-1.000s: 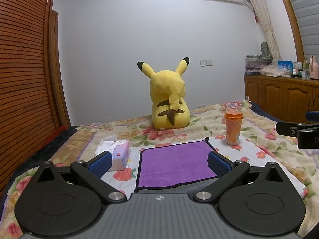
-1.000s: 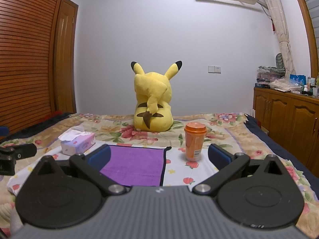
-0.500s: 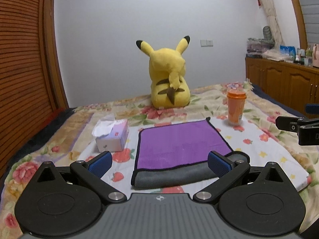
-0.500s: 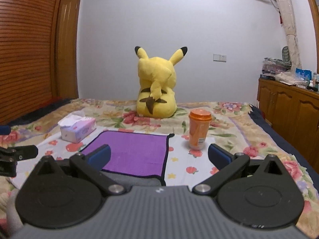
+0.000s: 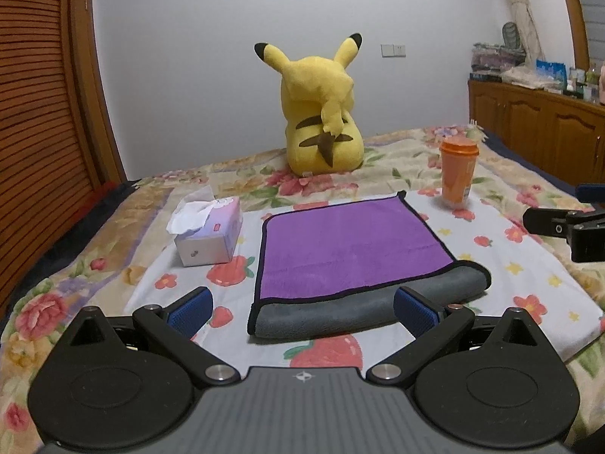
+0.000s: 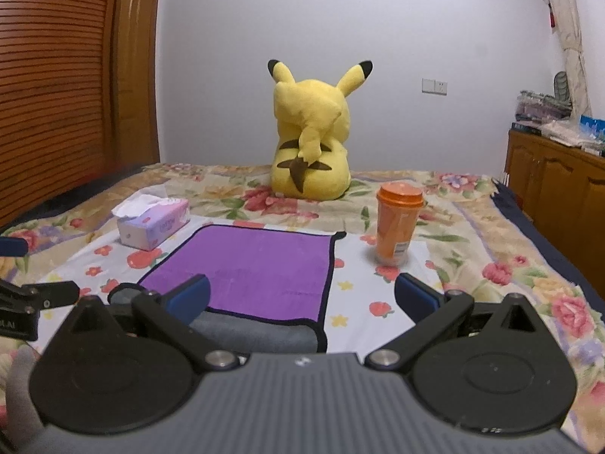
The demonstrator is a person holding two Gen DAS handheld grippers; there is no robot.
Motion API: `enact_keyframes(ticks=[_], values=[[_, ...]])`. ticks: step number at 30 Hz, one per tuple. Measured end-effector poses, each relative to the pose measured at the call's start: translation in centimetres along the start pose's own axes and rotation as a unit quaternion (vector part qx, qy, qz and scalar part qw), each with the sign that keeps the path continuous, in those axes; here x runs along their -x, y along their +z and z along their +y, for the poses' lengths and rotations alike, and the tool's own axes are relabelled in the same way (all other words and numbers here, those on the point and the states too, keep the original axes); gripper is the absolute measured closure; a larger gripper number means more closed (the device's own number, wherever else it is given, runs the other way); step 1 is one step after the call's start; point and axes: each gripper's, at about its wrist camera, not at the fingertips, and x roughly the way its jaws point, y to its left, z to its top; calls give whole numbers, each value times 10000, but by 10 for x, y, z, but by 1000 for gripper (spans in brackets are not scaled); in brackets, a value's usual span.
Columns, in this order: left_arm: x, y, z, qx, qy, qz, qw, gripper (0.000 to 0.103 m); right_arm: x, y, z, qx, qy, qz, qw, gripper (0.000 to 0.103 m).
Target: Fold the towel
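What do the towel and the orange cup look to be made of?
Towel: likely microfibre; soft matte purple nap, grey plush underside showing along the near fold, dark stitched edge. Orange cup: probably plastic; smooth, slightly translucent wall, opaque lid, printed label.

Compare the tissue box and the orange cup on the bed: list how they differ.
The tissue box is a pale, low block with tissue sticking out of its top; the orange cup is a tall, lidded cylinder. The tissue box sits left of the towel, the orange cup off its far right corner. Both rest on the bed, untouched.
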Motion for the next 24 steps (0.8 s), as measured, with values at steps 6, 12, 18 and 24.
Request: enact_keyframes(ticks=[6, 12, 18, 24], values=[[-19, 2, 6, 38, 35, 122, 9999, 0, -15, 0, -3, -45, 50, 151, 9999, 0], [-37, 6, 14, 108, 46, 212, 9997, 0, -29, -1, -1, -8, 163, 284, 9995, 0], [-57, 10, 21, 148, 15, 336, 9993, 0, -47, -1, 0, 30, 254, 456, 9986, 0], [-79, 11, 29, 155, -48, 477, 9987, 0, -64, -3, 0, 28, 354, 633, 9974, 0]])
